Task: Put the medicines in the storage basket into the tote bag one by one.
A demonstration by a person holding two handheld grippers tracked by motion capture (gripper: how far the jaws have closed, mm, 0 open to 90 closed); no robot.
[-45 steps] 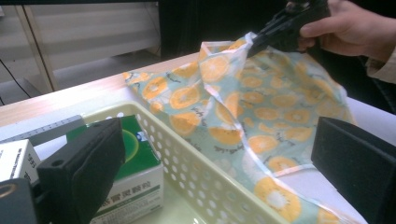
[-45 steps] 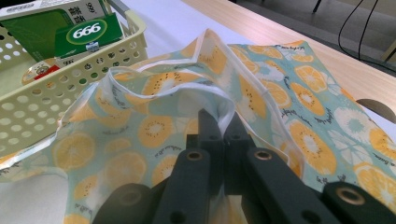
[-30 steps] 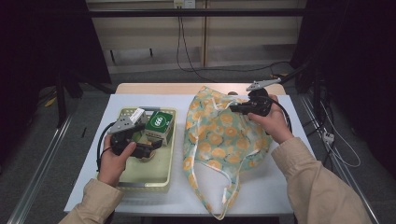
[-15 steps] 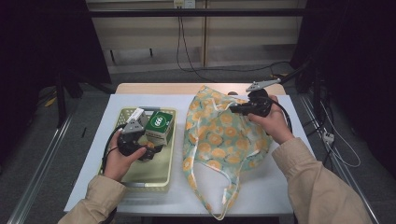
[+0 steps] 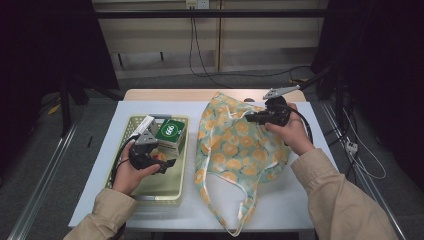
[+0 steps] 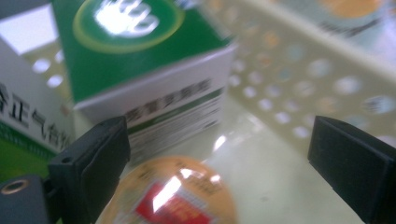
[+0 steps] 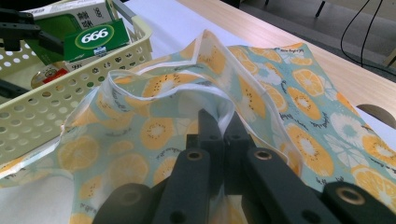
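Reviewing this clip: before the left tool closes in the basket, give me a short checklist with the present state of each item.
1. Left tool open: ok.
2. Round orange item between its jaws: ok, though blurred.
3. Green box away from the jaws: cannot tell, it sits close to one.
4. Right tool shut on the bag rim: ok.
5. Bag mouth held open: ok, the rim is lifted.
6. Basket flat on the table: ok.

Left tongs (image 5: 162, 165) low at eight o'clock, jaws spread wide, gripped in a curled left hand (image 5: 131, 170), forearm rising from six. Right tongs (image 5: 250, 118) at two o'clock, jaws pinched together, pointing toward nine, right hand (image 5: 290, 132) wrapped behind.
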